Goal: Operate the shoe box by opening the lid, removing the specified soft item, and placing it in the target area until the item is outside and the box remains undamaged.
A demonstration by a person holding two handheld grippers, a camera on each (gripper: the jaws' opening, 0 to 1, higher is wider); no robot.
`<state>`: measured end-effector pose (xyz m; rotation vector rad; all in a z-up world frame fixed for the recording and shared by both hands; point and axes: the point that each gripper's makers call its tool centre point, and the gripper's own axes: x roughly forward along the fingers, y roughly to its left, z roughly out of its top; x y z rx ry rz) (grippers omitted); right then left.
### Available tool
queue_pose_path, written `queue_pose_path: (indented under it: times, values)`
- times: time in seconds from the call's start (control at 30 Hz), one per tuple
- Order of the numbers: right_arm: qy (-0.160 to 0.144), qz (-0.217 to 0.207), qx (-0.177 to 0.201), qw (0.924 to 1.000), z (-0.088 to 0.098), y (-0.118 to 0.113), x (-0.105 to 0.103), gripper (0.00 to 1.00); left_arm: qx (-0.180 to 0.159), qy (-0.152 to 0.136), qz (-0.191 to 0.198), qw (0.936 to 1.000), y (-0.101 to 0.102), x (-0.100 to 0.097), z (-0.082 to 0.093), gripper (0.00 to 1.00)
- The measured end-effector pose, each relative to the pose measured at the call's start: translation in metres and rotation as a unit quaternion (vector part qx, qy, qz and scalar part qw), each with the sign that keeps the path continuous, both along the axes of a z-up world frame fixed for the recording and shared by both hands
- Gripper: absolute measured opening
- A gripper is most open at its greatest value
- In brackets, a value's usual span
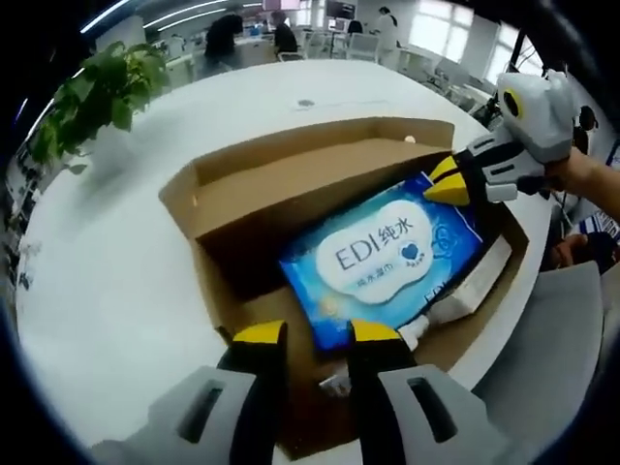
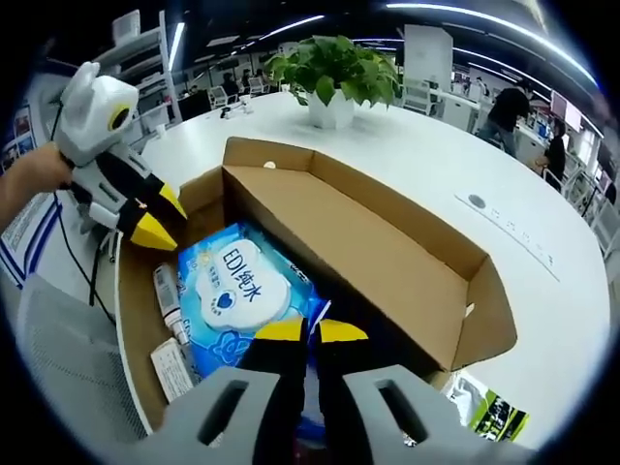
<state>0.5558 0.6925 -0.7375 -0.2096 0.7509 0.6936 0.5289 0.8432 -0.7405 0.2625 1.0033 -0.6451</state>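
While the cardboard box (image 2: 136,329) stands at the near edge of the white table (image 2: 436,155), its lid (image 2: 387,242) is folded back and held upright along the far side, so the inside is laid open. A blue pack of wipes (image 1: 387,257) with a white label is seen lying flat on the floor of the box, still inside it and close under the raised lid. Beside the pack, along the box wall nearest the table's edge, a small tube (image 2: 167,291) and a small white carton (image 2: 172,368) are lodged. The right gripper (image 2: 312,331) is lowered into the box at one corner of the pack; its jaws are drawn almost together, and the pack's edge appears to be pinched between them. The left gripper (image 1: 318,334) is held over the opposite end of the box, its jaws parted by a clear gap with nothing clasped in them, though the pack's near corner lies just ahead of the tips. A potted plant (image 2: 334,68) is set near the far edge of the table, well apart from the box. A green packet (image 2: 494,415) is glimpsed on the table beside the box's outer corner. A grey chair (image 2: 68,358) is placed just off the table's near edge.
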Motion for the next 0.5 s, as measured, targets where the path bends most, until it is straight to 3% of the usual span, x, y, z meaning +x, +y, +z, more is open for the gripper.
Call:
queue_pose_path:
  times: [0.33, 0.43, 0.5]
  values:
    - [0.000, 0.000, 0.000, 1.0000, -0.004, -0.002, 0.001, 0.01, -0.014, 0.046, -0.010, 0.9988, -0.010, 0.002, -0.024, 0.21]
    - [-0.001, -0.001, 0.002, 1.0000, -0.004, -0.002, 0.000, 0.01, -0.025, 0.073, -0.006, 0.9970, -0.015, -0.001, -0.031, 0.23]
    - [0.000, -0.001, 0.003, 1.0000, -0.004, -0.002, 0.000, 0.01, -0.016, 0.073, -0.015, 0.9971, -0.018, 0.000, -0.034, 0.25]
